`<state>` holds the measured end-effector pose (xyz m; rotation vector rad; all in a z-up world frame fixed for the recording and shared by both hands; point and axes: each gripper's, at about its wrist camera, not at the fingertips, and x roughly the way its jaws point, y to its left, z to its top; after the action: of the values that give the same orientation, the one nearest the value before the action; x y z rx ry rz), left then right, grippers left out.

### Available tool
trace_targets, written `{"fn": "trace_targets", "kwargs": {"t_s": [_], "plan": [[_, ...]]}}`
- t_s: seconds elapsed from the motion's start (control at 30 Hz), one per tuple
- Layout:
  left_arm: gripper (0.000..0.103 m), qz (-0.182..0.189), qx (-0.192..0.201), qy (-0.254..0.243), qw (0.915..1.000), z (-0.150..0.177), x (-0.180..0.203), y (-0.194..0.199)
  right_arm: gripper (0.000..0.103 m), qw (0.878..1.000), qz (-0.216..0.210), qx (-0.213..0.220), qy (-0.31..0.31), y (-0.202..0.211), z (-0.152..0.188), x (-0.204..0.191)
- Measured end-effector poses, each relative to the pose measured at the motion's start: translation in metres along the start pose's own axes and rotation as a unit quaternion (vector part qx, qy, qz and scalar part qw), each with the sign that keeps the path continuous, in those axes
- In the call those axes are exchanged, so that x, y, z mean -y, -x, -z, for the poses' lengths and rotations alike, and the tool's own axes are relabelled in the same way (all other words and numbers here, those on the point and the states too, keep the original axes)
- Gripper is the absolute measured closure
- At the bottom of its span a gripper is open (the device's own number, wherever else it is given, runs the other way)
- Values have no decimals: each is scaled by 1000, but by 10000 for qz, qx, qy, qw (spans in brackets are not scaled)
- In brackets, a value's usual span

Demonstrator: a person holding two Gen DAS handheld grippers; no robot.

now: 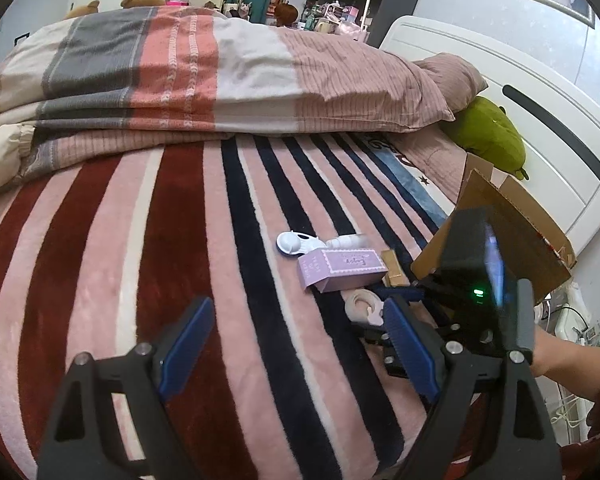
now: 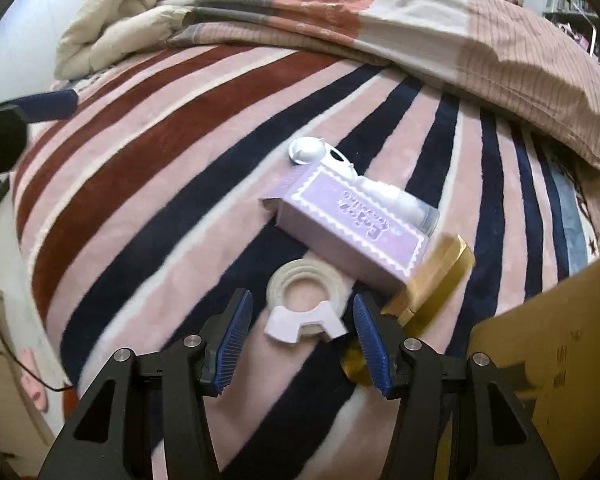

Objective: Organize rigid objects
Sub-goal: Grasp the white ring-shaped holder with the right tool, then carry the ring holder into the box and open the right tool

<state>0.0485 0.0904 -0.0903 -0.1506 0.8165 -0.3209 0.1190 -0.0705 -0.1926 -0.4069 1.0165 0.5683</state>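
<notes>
Your left gripper [image 1: 300,344] hangs wide open over the striped bed.
Ahead of you on the blanket [image 1: 148,248] lie a lilac box [image 1: 342,269], a white suction hook [image 1: 296,243], a small bottle [image 1: 348,241] and a tape ring [image 1: 362,306]. Your right gripper [image 1: 396,294] sits beside the cardboard box [image 1: 512,236].

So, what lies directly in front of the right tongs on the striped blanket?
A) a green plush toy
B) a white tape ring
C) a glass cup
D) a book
B: the white tape ring lies on the blanket just ahead of the open right tongs, not yet gripped.
</notes>
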Motion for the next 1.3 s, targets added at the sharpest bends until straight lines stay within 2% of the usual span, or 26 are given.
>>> {"fn": "trace_targets", "kwargs": {"t_s": [0.07,0.13,0.17,0.27,0.5,0.57,0.63,0.73,0.8,0.93,1.1,1.2,1.3], "plan": [[19,-7,-9,-17,10000,0,1,0,55,9994,-211,-193,-194,-10,-2,3],[19,7,-24,-20,10000,-1,0,0,67,9994,-229,-145,-213,-7,-2,5],[19,24,-37,-24,10000,-2,1,0,67,9996,-212,-108,-174,-3,-2,3],[19,143,-58,-58,9999,-5,8,0,67,9997,-203,134,83,17,-1,-10],[19,837,-51,-275,9961,-21,51,4,67,9907,-778,1014,472,101,-5,-37],[27,1097,-22,-295,9935,-29,67,5,67,9870,-769,1282,583,125,-7,-38],[46,1368,-32,-340,9900,-38,82,6,67,9845,-728,1468,630,146,-6,-35],[65,1641,-30,-466,9853,-54,110,4,67,9824,-599,1673,569,167,-4,-16],[68,1671,-62,-645,9838,-64,132,-1,67,9810,-517,1805,493,180,2,2],[69,1752,-202,-976,9795,-82,178,-21,67,9805,-355,1913,268,196,17,39],[69,1882,-576,-1308,9717,-97,229,-59,67,9824,-181,1857,-110,206,39,94],[69,1863,-903,-1454,9675,-102,252,-83,67,9859,-61,1649,-287,205,51,122],[67,1723,-1063,-1569,9666,-105,267,-98,67,9894,-40,1378,-461,198,57,143]]}}
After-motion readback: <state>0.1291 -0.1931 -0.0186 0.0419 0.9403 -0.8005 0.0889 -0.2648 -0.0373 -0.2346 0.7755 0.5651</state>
